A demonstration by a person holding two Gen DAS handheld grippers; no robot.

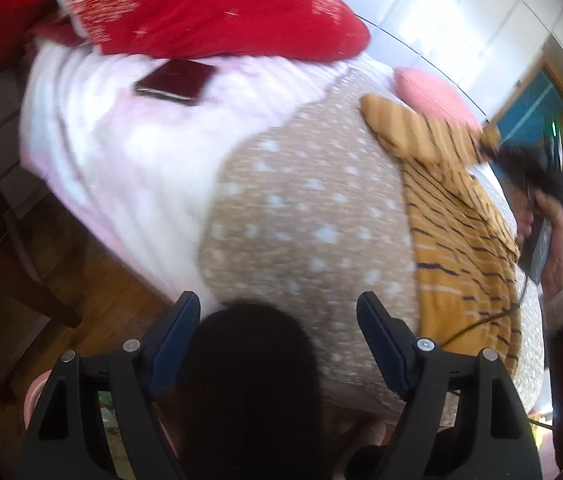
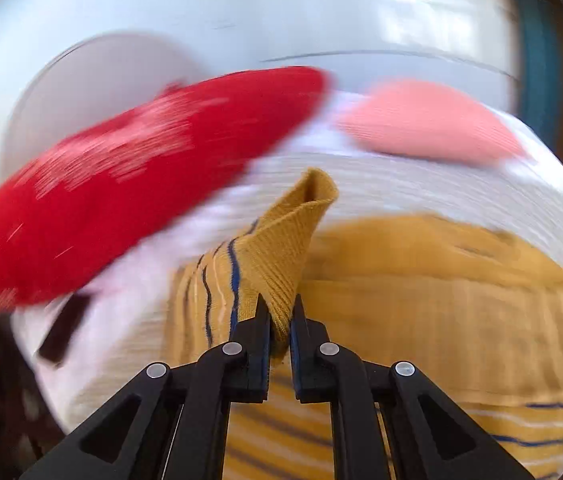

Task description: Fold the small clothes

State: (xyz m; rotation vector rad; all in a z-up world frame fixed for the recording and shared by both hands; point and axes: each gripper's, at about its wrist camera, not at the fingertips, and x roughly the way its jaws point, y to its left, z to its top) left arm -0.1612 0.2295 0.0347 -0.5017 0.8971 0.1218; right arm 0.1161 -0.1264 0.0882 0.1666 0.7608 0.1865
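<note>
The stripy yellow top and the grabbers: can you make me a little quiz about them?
1. True or false: the right gripper is pinching the mustard striped top.
2. Is the left gripper open or shut?
3. What lies on the pink blanket by the red cushion: A a spoon, B a dark phone, C a cup?

Key: 1 true; 2 open, holding nothing; 3 B.

Mustard striped garment (image 2: 273, 256) spread on bed, ribbed cuff lifted, pinched upright.
</note>
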